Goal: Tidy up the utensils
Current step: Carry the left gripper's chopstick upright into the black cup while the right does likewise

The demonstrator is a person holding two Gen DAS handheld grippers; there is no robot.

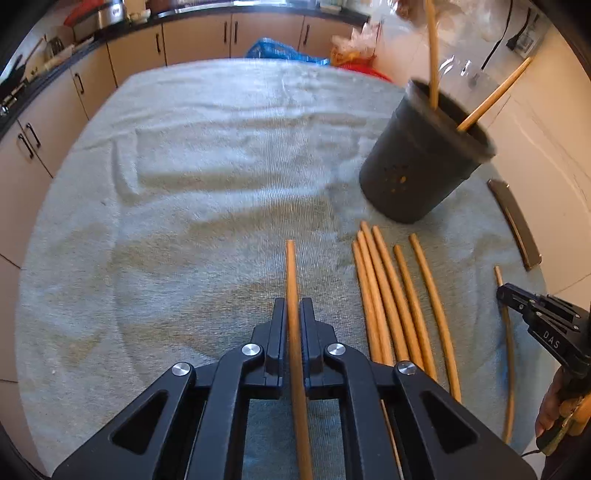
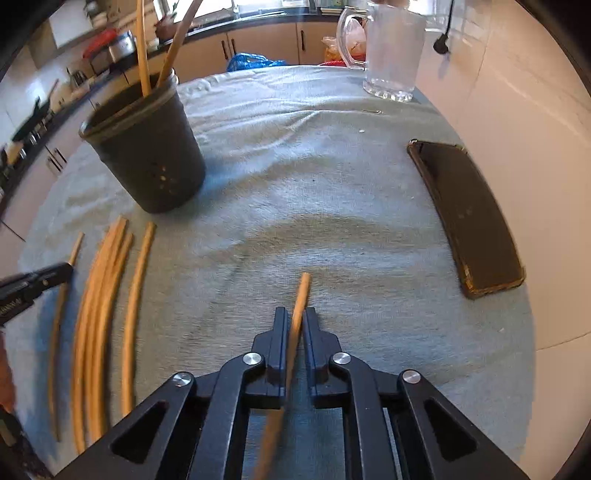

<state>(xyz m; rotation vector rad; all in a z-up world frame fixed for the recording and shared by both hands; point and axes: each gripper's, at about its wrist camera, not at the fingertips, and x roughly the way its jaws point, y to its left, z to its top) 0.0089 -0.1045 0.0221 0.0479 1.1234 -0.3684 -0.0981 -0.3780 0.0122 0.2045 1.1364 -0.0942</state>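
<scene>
1. On my left wrist view, the lower end of the chopstick (image 1: 295, 332) in the left tool (image 1: 294, 306) runs behind the tool's body and off the bottom edge.
2. On my right wrist view, the loose chopsticks (image 2: 96, 314) smear with blur; I cannot count them.
3. The two sticks in the black holder (image 2: 147, 147) are cut off by the top edge.
4. I cannot read the worktop clutter (image 1: 92, 22) behind the surface.
</scene>
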